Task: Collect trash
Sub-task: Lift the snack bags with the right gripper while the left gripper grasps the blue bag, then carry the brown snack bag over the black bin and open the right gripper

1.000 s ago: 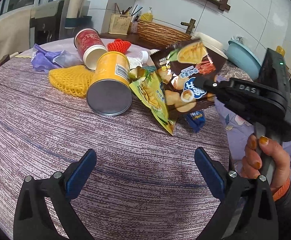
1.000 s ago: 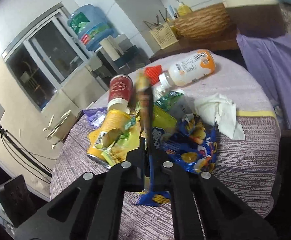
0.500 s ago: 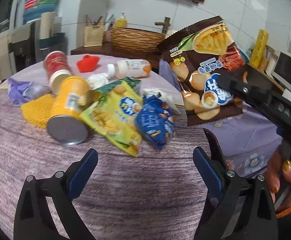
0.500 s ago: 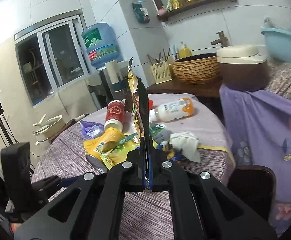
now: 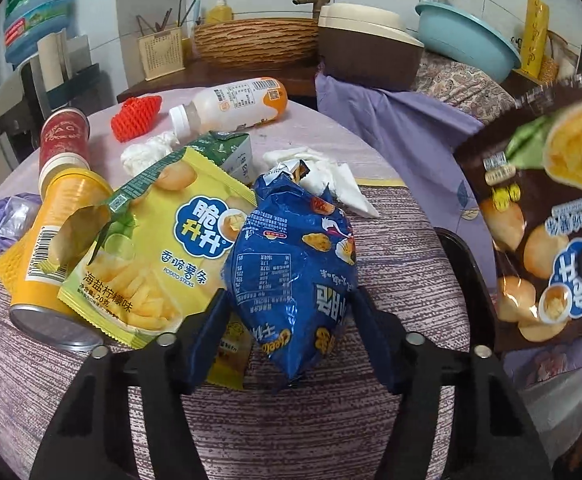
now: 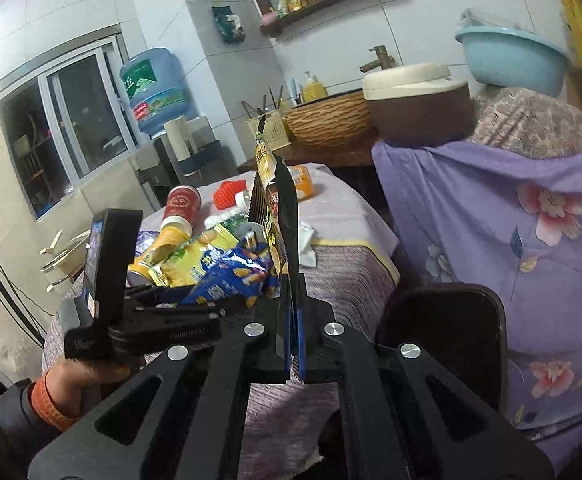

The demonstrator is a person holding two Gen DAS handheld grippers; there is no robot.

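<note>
Left wrist view first. Shows the left tongs [image 5: 289,300] closing on the blue snack bag [image 5: 291,264], pads touching both its flanks, bag lying on the striped tabletop [image 5: 331,420]. Just left of the blue snack bag: yellow snack bag [image 5: 159,248], leaning on a tipped yellow can [image 5: 47,264]. Beyond that can, a red cup [image 5: 65,136] on its side. Behind the blue snack bag: two white tissue wads, one bottle [image 5: 231,106], one red foam net [image 5: 135,118]. Tucked under its near left corner, a small yellow sachet [image 5: 227,348]. Well to its right, clear of the tabletop and blurred, the brown snack bag [image 5: 543,240]. Three snack bags counted, two cylinders, one bottle.

Right wrist view next. Adds what the other cannot: right tongs [image 6: 291,344] pressed together, pinching the brown snack bag [image 6: 279,216] edge-on and upright, right of and above the blue snack bag [image 6: 227,280]. Also catches the left tongs [image 6: 195,300] from the side at the blue snack bag, and the left hand [image 6: 83,376] with an orange cuff. Pads there too blurred to judge.
</note>
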